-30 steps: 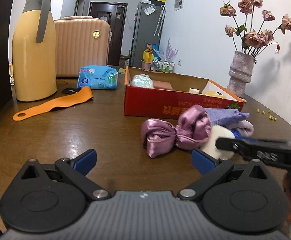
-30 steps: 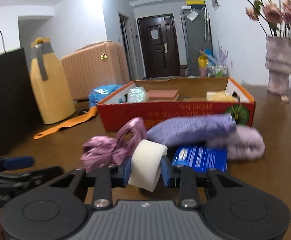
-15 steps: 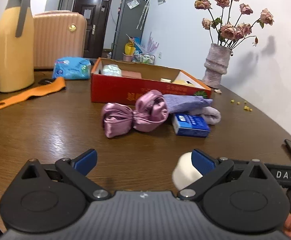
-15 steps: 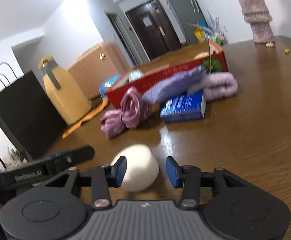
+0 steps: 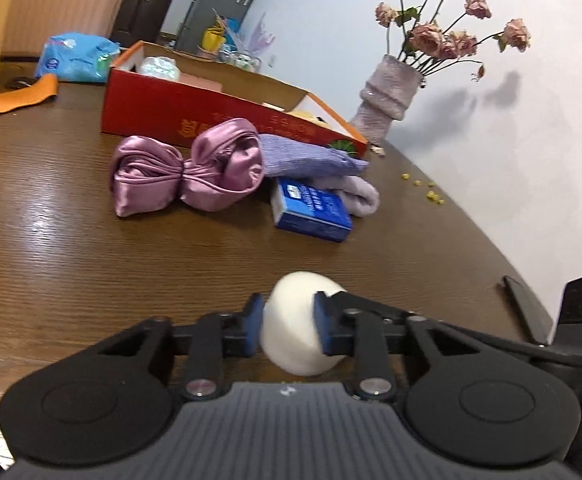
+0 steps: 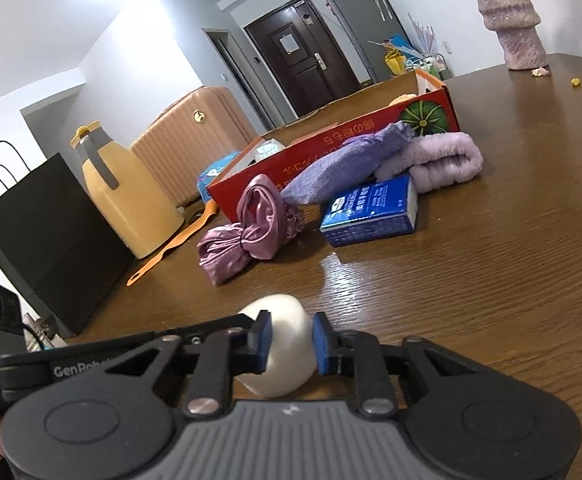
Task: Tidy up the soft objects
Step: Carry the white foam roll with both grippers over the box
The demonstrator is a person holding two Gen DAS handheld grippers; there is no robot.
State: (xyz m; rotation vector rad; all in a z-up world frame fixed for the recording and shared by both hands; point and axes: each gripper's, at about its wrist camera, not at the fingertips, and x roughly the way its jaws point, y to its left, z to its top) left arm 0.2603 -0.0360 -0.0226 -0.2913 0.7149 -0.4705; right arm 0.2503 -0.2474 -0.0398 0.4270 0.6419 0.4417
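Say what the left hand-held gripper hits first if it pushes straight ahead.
Beyond the white soft roll its pads already squeeze, the left hand-held gripper would probably first meet bare table, then roughly the blue box; depth is unclear.

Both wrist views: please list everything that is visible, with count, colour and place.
white soft roll: 1, white, near table edge, between both pairs of fingers
satin bundle: 1, pink, mid table
knit cloth: 1, violet, against the box
fluffy towel: 1, lilac, beside the cloth
blue packet: 1, blue, before the towel
cardboard box: 1, red, behind the pile
jug: 1, yellow, table's far left
paper bag: 1, black, left
vase: 1, mauve, far right
table: 1, brown wood
left gripper: closed on the roll
right gripper: closed on the roll
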